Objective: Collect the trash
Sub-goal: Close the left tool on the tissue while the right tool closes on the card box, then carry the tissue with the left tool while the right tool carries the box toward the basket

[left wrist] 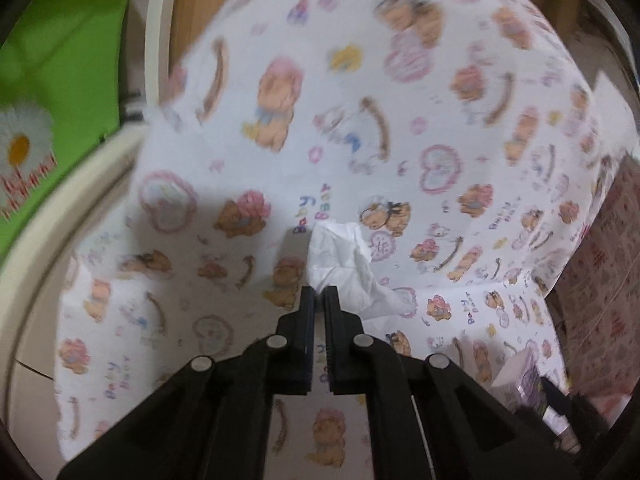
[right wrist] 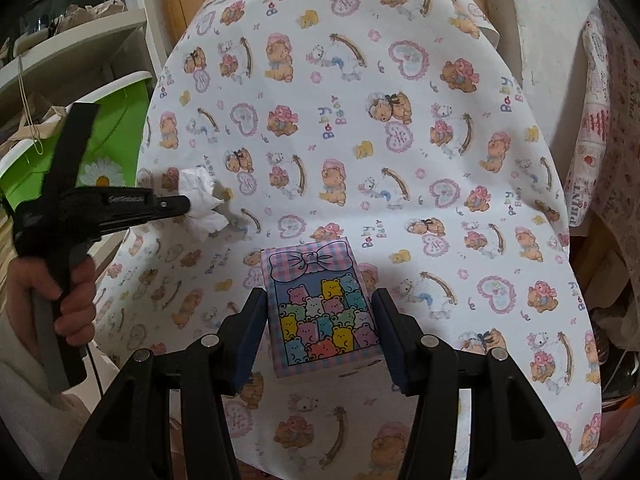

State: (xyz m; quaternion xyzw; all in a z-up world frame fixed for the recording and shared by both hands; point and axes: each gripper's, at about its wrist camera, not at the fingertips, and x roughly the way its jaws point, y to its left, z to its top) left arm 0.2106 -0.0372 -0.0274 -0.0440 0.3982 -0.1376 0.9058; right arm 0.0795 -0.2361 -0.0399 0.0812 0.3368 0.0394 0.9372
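Note:
My left gripper [left wrist: 319,292] is shut on a crumpled white tissue [left wrist: 344,264] and holds it over the bear-print tablecloth [left wrist: 360,120]. In the right wrist view the same left gripper [right wrist: 186,202] holds the tissue [right wrist: 202,204] near the table's left edge, beside a green bin [right wrist: 116,120]. My right gripper [right wrist: 320,308] is open, its fingers on either side of a small pastel box with coloured bears [right wrist: 324,312] that stands on the cloth [right wrist: 400,140]. I cannot tell whether the pads touch the box.
The green bin with a daisy print [left wrist: 60,92] stands left of the table. White shelves with paper clutter [right wrist: 60,52] are at the far left. A patterned cloth or wrapping [right wrist: 608,120] hangs at the right. The box's corner shows in the left wrist view [left wrist: 520,380].

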